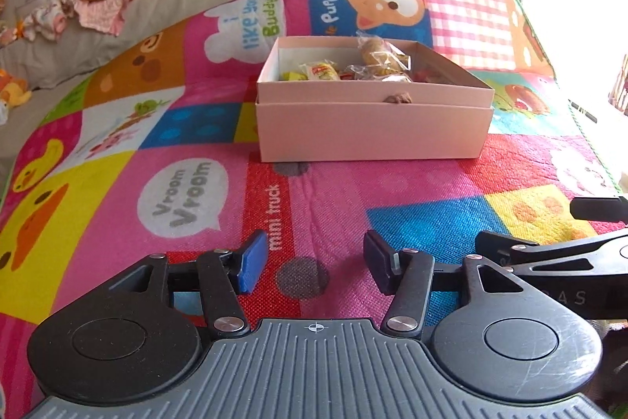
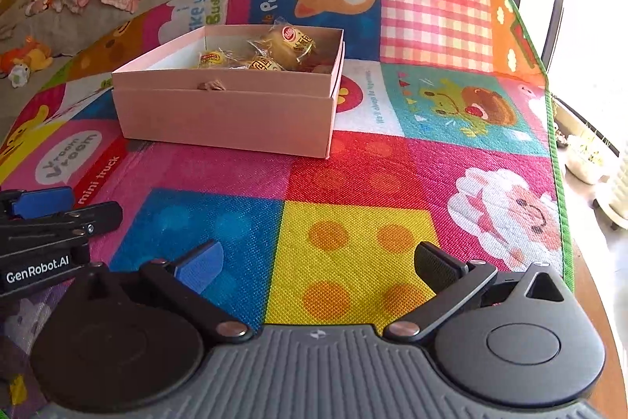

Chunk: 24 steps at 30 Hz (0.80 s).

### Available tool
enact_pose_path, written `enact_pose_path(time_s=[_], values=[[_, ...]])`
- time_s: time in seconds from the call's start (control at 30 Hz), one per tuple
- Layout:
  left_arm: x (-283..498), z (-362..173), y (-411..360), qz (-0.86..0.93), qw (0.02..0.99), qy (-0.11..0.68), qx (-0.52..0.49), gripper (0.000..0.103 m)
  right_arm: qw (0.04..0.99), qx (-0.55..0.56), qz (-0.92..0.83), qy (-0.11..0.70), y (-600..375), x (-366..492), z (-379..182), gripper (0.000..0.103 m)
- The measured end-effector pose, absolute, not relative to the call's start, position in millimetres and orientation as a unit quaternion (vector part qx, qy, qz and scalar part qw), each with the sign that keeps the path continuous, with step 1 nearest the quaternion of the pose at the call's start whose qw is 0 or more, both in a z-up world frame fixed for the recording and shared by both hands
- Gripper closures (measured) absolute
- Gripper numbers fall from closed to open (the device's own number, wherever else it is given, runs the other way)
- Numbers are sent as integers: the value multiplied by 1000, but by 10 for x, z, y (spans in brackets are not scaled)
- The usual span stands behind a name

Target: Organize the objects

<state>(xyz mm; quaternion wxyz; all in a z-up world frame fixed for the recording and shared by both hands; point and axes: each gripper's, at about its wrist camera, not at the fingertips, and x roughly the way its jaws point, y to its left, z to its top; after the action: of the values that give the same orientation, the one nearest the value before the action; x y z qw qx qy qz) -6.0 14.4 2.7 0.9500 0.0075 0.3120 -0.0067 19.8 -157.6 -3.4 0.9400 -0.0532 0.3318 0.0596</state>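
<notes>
Wrapped snacks (image 2: 290,44): several clear-wrapped cakes with red-and-yellow labels lie loose inside the box, heaped toward its far right side; they look already gathered there, so the sorting seems largely done.
Pink box (image 1: 373,132): an open cardboard tray seated in its own upturned lid, which keeps the lid out of the way and the top free for dropping things in; it sits on the mat, ahead of both tongs and well apart from them.
Brown tab (image 1: 397,99): a small brown piece at the middle of the near wall's rim; what it is I cannot tell.
Play mat (image 2: 353,246): a bright patchwork mat with cartoon animals, spread over a raised surface; no loose snack shows on its open part.
Left tongs (image 1: 316,268): jaws apart, nothing between the blue pads, held low over the mat.
Right tongs (image 2: 318,262): jaws spread wide and bare, just beside the left pair.
Likely step: both tongs are free, so either a last item is sought or the job is finished.
Background: crumpled pink clothes (image 1: 100,4) and a plush toy (image 2: 27,59) lie on a grey surface beyond the mat.
</notes>
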Motion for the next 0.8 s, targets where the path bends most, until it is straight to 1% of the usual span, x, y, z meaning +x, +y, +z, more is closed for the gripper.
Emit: enact_pose_path(time_s=[0.13,0.8], values=[[-67,24,171,-9,950,313,-1,44,938,-10,60,340,-1674,309,-45,0],[-102,19,151,-6,950,312,0,44,940,-21,62,335,-1690,274,-63,0]])
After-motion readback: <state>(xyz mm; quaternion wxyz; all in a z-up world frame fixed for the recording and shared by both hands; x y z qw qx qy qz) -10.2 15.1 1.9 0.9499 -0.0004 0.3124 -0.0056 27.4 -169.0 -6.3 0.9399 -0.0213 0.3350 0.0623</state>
